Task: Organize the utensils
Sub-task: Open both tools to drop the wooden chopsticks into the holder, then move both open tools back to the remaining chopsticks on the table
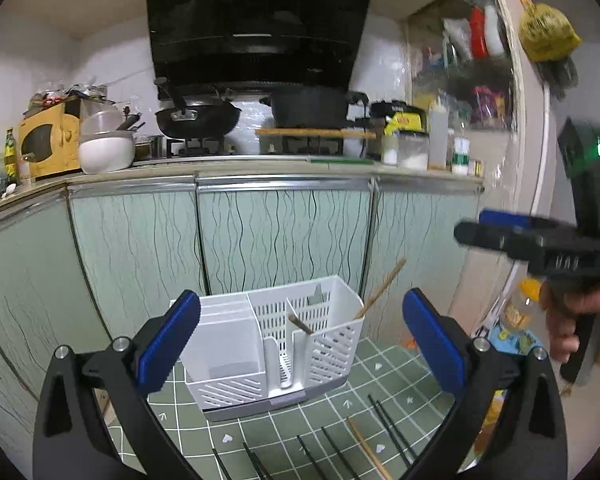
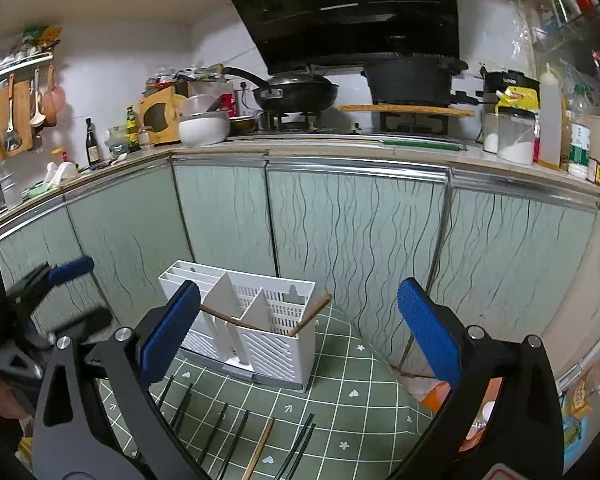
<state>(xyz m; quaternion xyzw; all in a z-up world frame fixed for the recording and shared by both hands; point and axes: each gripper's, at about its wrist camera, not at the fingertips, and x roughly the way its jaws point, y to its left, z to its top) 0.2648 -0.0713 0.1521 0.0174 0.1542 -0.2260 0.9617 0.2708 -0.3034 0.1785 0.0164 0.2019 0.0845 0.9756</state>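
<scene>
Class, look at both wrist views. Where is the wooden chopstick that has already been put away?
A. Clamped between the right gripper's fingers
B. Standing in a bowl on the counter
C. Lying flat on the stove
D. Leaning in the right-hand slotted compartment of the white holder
D: the wooden chopstick leans out of the right end compartment of the white holder, while both grippers stand open and empty.

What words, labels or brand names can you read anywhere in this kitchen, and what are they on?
None can be read for certain.
Range hood: small top print, blurred.
Black appliance on the counter: white brand word, too blurred.
Yellow packet: print unreadable.
Green-labelled bottle: too small.
</scene>
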